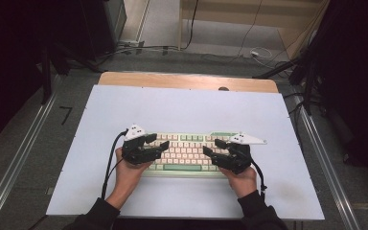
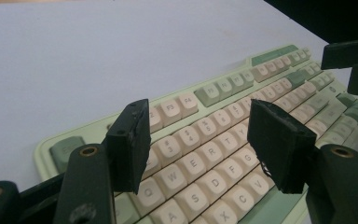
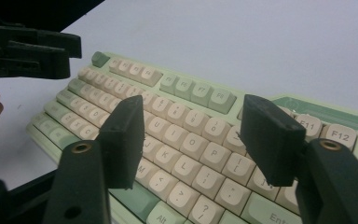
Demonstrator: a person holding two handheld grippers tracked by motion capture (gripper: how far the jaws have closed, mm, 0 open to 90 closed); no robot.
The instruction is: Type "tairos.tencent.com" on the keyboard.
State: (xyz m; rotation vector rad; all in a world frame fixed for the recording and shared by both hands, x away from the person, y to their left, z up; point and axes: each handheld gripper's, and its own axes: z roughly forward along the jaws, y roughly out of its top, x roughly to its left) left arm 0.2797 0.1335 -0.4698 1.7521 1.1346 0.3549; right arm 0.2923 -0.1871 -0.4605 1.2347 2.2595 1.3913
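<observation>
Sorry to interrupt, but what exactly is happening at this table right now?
A person holds a two-jaw gripper in each hand over a green and cream keyboard lying on a white table. The left gripper hovers above the keyboard's left end, the right gripper above its right end. Both have their jaws open with nothing between them, and neither grips the keyboard.

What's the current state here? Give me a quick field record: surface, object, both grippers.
surface: pale mat on a wooden table
object: keyboard, green case with cream keys, lying flat on the mat
left gripper: jaws open, nothing between them, hovering over the keyboard's left end
right gripper: jaws open, nothing between them, hovering over the keyboard's right end
contact: none visible
</observation>
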